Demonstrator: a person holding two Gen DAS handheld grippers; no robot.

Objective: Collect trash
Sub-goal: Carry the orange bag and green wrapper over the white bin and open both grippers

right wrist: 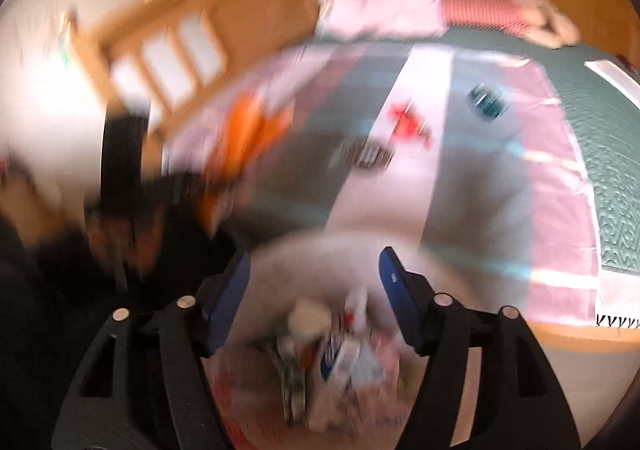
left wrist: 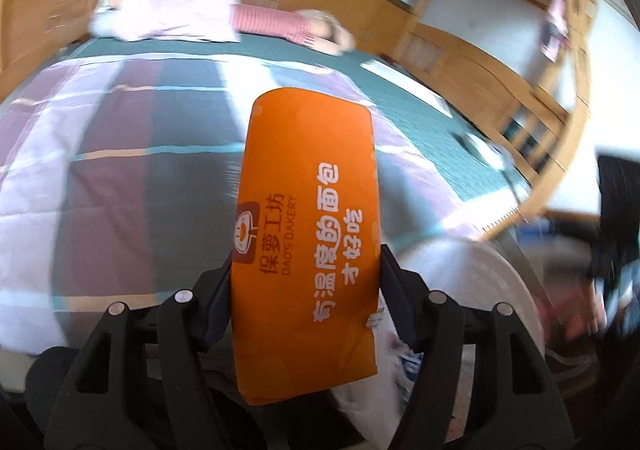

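Both grippers are hovering beside the bin (right wrist: 280, 250): left gripper (left wrist: 306, 282) clamping an orange wrapper (left wrist: 308, 218) (for dumping), right gripper (right wrist: 314, 282) gaping empty.

Orange bakery bag (left wrist: 308, 234): white lettering, brown logo patch. Left claw (left wrist: 306, 302) and right claw (right wrist: 314, 290): black frames, dark blue pads (right wrist: 394, 282). Quilt (left wrist: 120, 178): plaid of mauve, grey-green, pale lilac, thin turquoise lines. Bedsheet (left wrist: 420, 106) beyond quilt: teal, textured weave. Pillow (left wrist: 176, 10), far: pale pink. Sleeve (left wrist: 272, 20): red-and-white stripes. Headboard (left wrist: 52, 6): honey wood. On quilt: red wrapper (right wrist: 410, 122), dark teal object (right wrist: 486, 100), brown striped packet (right wrist: 370, 156), all blurred. Bin (right wrist: 332, 370) near right claw: pale, mixed white, blue, red scraps.
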